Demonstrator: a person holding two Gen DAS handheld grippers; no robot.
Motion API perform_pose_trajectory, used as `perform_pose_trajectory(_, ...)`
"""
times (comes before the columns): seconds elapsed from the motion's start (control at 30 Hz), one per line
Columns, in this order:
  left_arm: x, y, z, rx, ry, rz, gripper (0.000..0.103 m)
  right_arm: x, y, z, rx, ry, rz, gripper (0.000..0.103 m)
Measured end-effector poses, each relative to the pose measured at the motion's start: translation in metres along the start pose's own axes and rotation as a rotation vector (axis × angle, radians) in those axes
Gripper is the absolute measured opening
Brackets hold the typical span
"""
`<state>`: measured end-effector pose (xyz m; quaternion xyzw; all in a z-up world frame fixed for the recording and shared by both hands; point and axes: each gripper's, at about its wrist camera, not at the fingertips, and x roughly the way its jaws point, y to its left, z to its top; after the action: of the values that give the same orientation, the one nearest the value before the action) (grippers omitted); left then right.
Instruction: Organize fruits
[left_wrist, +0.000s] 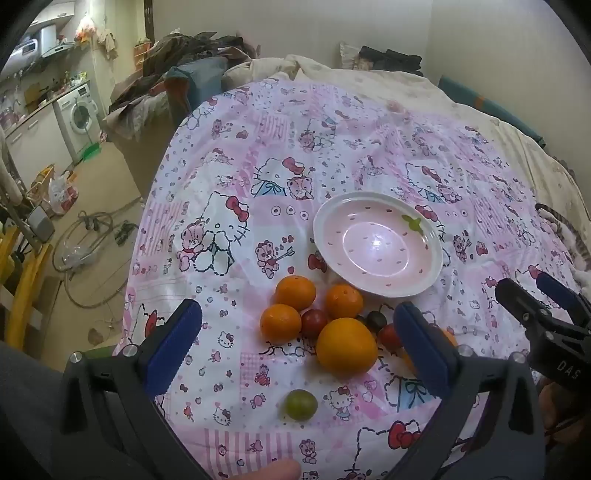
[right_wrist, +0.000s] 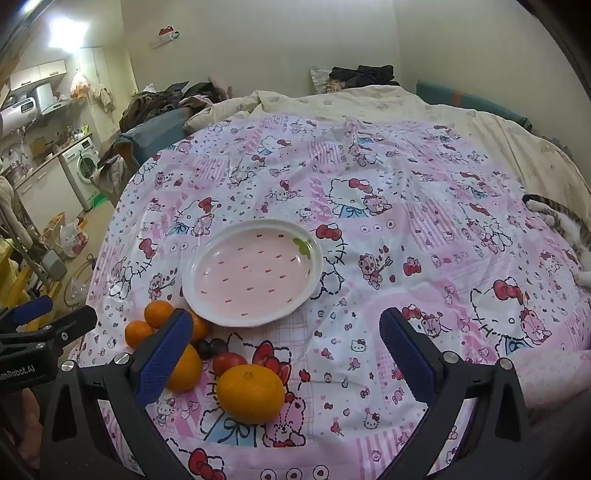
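- I hold my left tongs (left_wrist: 297, 347) tilted down over the fruits, and their two blue pads stand wide apart with nothing between them.
- My right tongs (right_wrist: 286, 350) also point down at the bed, a little to the right of the fruits, and their pads are wide apart and hold nothing.
- In the left wrist view the right tongs come in from the right edge, and in the right wrist view the left tongs come in from the left edge, so my two hands are near each other.
- The fruits lie on the pink cartoon-print cover (left_wrist: 332, 140) of the bed, just in front of the plate (left_wrist: 424, 284).
- The plate is pink with small red marks, a white rim and a green leaf mark, and it has nothing in it.
- There are three small oranges (left_wrist: 295, 292) close together and one large orange (left_wrist: 346, 345) nearer to me.
- A dark red round fruit (left_wrist: 313, 322) sits between the oranges and touches them.
- A small green fruit (left_wrist: 300, 404) lies apart from the group, closer to me.
- A second large orange (right_wrist: 250, 393) shows clearly in the right wrist view; in the left wrist view my right pad hides most of it.
- Some small dark and red fruits (left_wrist: 376, 319) beside the large orange are partly hidden, so I cannot count them.
- At the right edge a striped furry thing (right_wrist: 554, 214) is cut off.
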<state>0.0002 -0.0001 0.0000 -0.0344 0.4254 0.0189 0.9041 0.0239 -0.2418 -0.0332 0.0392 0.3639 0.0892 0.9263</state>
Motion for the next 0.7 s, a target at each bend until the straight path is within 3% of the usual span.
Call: perform_pose_trajectory(0.7, -0.0031, 0.0015, -0.0023, -0.001, -0.006, 0.005, 0.102, -0.0002, -0.0028, -0.0001, 0.012, -0.002, -0.003, 0.103)
